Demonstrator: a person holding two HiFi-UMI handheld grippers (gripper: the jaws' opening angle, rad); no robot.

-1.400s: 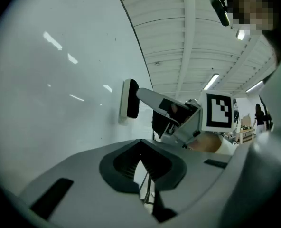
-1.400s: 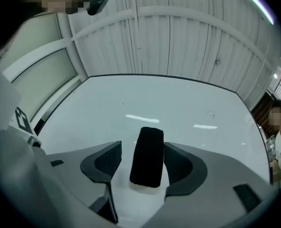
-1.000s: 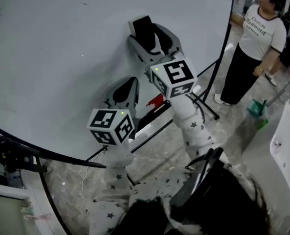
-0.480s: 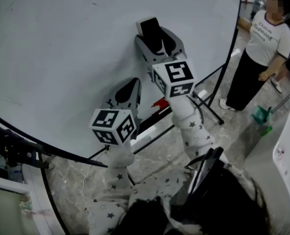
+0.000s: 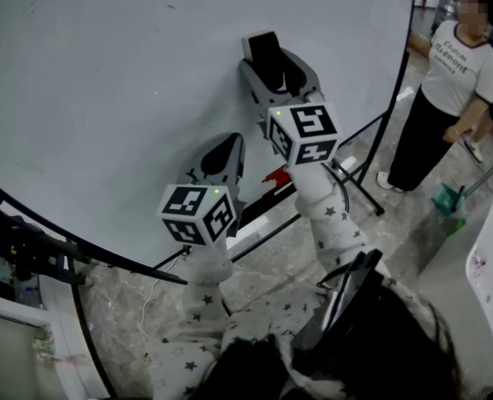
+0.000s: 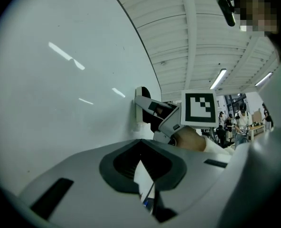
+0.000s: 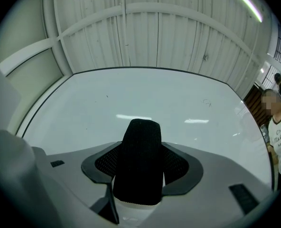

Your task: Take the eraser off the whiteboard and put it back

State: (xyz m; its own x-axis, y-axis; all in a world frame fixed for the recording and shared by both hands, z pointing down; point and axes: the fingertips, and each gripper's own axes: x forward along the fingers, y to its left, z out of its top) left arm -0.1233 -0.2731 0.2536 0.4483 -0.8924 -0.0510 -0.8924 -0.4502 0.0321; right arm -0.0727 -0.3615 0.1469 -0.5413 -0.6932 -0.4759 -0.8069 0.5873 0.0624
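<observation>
Right gripper [image 5: 273, 65], its jaws just closing, clamps the black eraser [image 7: 139, 165] on the whiteboard [image 5: 105, 98]; left gripper [image 5: 226, 146], at its 7 o'clock, is closed and empty.

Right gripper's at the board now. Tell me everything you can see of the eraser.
The eraser is a small oblong block with a black, finely textured outer face over a white base. The base lies against the whiteboard. The eraser stands between the jaws of the right gripper, its long axis running along them. Those jaws have just been closing, and their pads flank both long sides with no gap showing. Nothing else touches it.
</observation>
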